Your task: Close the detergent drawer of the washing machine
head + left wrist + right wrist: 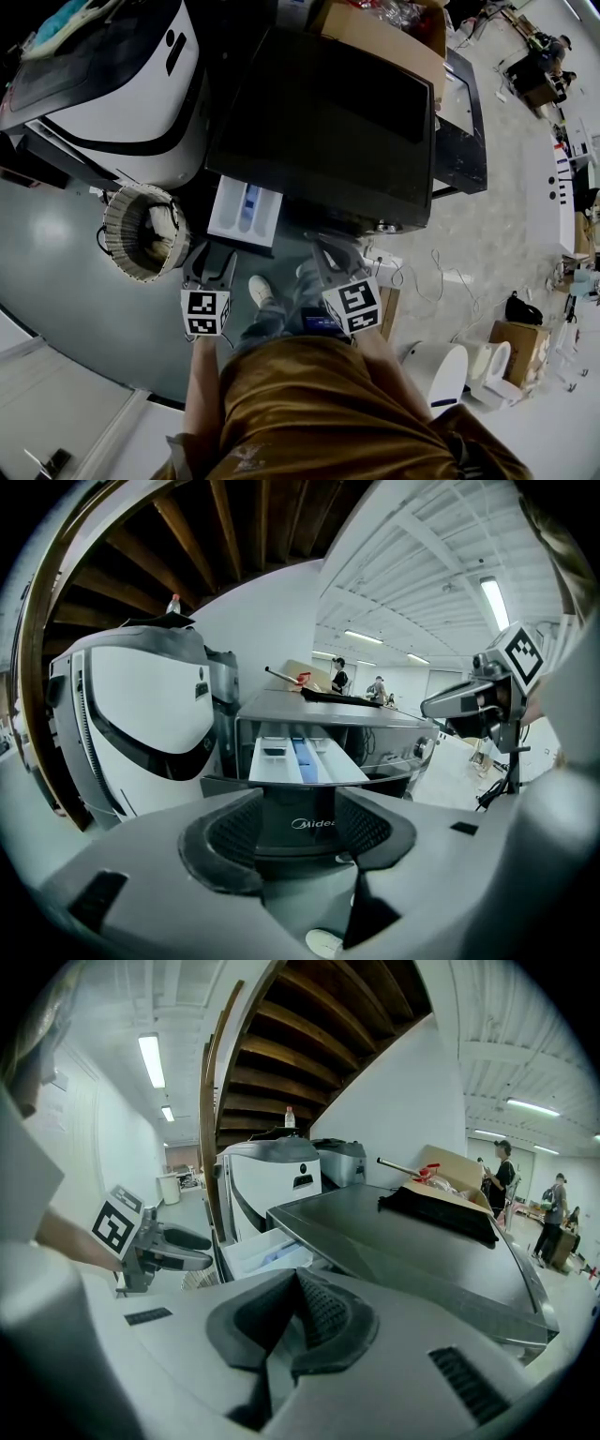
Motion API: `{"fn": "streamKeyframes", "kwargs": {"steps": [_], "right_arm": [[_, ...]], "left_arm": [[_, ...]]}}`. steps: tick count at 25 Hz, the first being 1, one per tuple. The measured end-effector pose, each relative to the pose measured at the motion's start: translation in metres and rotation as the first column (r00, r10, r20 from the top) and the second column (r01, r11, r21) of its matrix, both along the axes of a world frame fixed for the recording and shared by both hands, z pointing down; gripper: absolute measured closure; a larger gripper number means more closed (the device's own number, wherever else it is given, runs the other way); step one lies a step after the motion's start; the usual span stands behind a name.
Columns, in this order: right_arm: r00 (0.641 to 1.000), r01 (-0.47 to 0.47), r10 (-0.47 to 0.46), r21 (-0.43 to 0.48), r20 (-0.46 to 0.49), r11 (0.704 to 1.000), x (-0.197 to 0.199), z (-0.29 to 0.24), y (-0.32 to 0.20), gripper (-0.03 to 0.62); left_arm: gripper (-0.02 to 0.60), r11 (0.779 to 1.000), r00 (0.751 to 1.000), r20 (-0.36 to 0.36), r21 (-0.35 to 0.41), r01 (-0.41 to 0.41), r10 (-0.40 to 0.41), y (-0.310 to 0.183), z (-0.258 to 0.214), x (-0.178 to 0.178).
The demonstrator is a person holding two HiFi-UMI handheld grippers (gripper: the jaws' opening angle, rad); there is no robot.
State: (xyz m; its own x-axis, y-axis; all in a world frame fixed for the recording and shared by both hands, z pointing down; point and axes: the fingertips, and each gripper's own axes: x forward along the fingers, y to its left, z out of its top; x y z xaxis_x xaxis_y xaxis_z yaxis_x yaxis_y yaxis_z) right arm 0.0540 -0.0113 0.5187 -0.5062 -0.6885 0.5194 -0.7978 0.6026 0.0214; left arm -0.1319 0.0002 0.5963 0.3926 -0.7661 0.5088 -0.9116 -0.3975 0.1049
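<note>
Nearest of all, the person's ochre top [309, 403] fills the bottom of the head view, and a pale shoe [262, 290] rests on the grey floor [66, 281] just in front of the washing machine [328, 112]. The left gripper [212, 264] is held at the washing machine's front left corner, aimed at the detergent drawer [246, 211]. Its fingers [230, 832] are spread wide and released, and the drawer's dark front panel, lettered Midea, shows in the gap between them without being clamped. The right gripper [326, 251] hovers beside it, in front of the washing machine's middle, its fingers [328, 1312] clenched together on nothing. The detergent drawer is pulled well out of the washing machine's upper left front; it is a white tray with a blue compartment down its centre. A woven basket [141, 230] holding pale cloth stands on the floor at the washing machine's left front, just beside the drawer. The washing machine's dark top carries a cardboard box [384, 33] towards its back. Left of the washing machine stands a white appliance [122, 84] with a black band, and a bottle [290, 1117] stands on top of it. Well beyond the washing machine, people [502, 1180] stand in the hall.
</note>
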Motion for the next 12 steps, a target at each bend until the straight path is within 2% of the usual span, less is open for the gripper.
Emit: {"fn": "streamKeyframes", "kwargs": {"steps": [12], "right_arm": [[1.000, -0.002, 0.002, 0.000, 0.009, 1.000, -0.0003, -0.0004, -0.0052, 0.582]], "left_arm": [[0.337, 1.000, 1.000, 0.000, -0.003, 0.026, -0.026, -0.0013, 0.0022, 0.0010]]}}
